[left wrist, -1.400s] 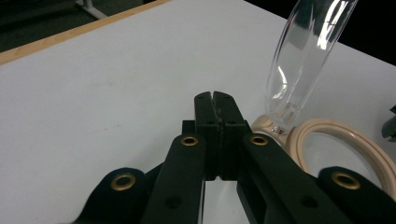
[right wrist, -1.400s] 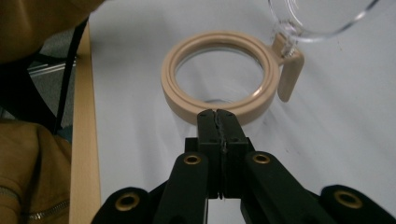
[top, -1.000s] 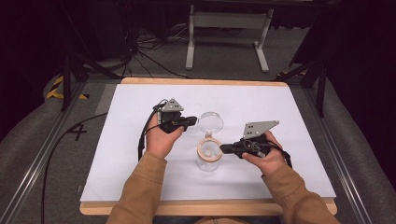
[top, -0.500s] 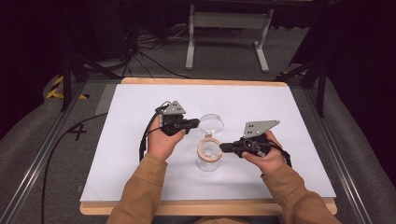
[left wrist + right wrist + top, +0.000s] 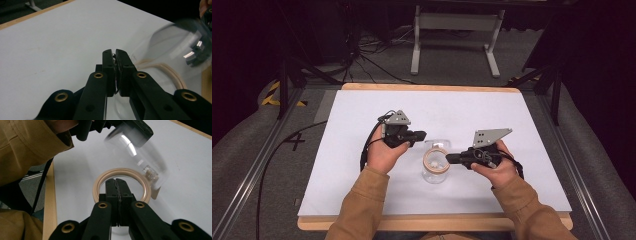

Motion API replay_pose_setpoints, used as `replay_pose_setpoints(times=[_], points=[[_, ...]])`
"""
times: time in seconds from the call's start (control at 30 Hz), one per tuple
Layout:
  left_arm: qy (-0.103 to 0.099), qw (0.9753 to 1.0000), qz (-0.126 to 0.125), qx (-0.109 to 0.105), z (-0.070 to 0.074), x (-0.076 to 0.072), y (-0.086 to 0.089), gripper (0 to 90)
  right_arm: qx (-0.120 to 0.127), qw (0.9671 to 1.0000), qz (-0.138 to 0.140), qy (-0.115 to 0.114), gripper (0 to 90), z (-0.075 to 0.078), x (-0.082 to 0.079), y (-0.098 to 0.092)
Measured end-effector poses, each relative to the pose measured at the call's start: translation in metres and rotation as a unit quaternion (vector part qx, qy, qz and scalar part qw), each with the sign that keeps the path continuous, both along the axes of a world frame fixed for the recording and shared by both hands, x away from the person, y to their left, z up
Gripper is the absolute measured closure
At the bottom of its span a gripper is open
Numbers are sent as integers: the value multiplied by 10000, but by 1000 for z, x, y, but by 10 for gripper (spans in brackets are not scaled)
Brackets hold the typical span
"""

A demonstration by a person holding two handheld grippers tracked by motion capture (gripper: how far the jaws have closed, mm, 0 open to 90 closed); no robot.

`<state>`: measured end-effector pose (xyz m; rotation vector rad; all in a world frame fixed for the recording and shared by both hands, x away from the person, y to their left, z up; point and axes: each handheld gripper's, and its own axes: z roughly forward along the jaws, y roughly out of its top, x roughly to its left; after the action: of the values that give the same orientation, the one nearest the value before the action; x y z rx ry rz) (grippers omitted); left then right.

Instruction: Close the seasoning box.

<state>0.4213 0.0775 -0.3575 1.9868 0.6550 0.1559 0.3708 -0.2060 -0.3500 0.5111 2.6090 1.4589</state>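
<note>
- A clear jar (image 5: 435,165) with a tan rim stands near the middle of the white worktop (image 5: 512,120), towards its near edge.
- The right tool (image 5: 451,159) has its jaws pressed together on the jar's rim.
- The left tool (image 5: 422,134) is closed too, seemingly pinching a blurred clear lid (image 5: 136,152) above the jar.

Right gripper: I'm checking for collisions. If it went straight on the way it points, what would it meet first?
The right gripper, jaws shut, would likely meet the tan ring on the clear jar directly ahead; the exact gap is unclear.
</note>
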Motion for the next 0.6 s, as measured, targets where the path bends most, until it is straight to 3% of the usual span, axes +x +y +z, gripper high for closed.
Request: replay_pose_setpoints(times=[0.3, 0.37, 0.6], points=[[30, 10000, 34, 67, 2, 0, 8, 851, -86, 9999, 84, 103, 900, -1, -2, 1], [45, 10000, 79, -10, 1, 0, 8, 847, -126, 9998, 106, 146, 900, -1, -2, 2], [71, 9999, 96, 115, 2, 0, 14, 845, -271, 9991, 178, 285, 900, -3, -3, 3]])
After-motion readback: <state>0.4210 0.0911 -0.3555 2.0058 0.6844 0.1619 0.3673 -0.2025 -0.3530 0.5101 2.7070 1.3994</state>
